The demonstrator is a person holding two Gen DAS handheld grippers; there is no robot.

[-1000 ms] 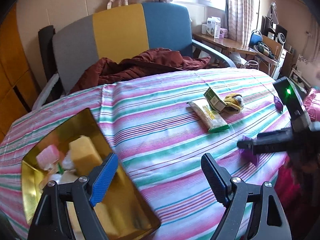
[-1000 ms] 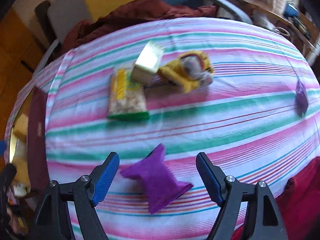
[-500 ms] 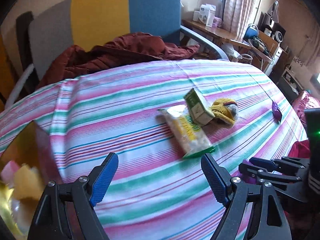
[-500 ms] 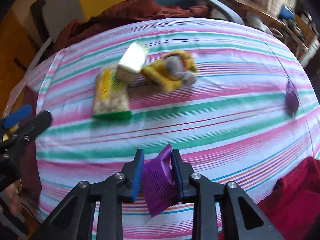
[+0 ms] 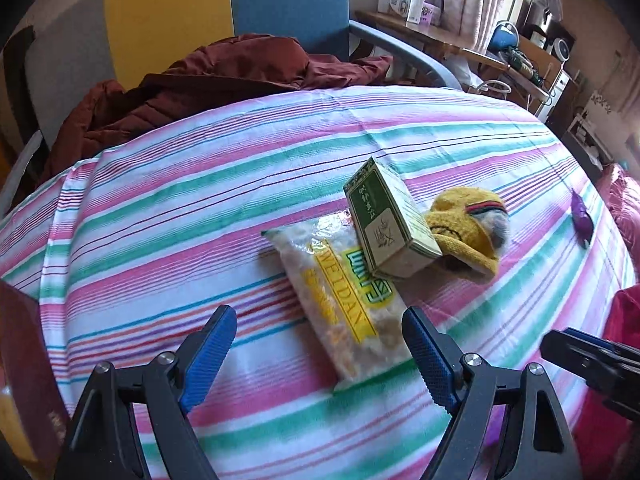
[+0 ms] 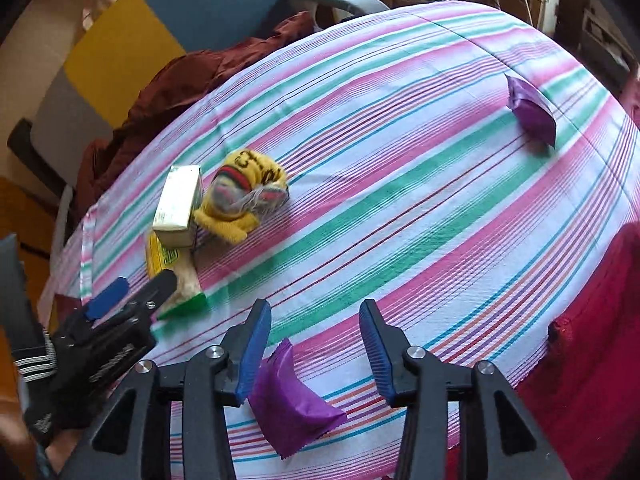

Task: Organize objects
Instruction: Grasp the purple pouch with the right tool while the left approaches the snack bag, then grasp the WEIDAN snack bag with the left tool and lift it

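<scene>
My left gripper is open, its fingers on either side of the near end of a clear snack bag with yellow and green print. A green and cream box leans on that bag, beside a yellow knitted glove. My right gripper is open; a purple packet lies on the cloth by its left finger. A second purple packet lies far right, also in the left wrist view. The bag, box and glove show in the right wrist view, with the left gripper.
The table wears a pink, green and white striped cloth. A chair with a dark red jacket stands behind it. A dark red box edge is at the left. Red fabric lies at the table's right edge.
My right gripper was shut on the near purple packet and is now open, with the packet lying on the cloth. My left gripper has moved right, from the gold tray to the snack bag.
</scene>
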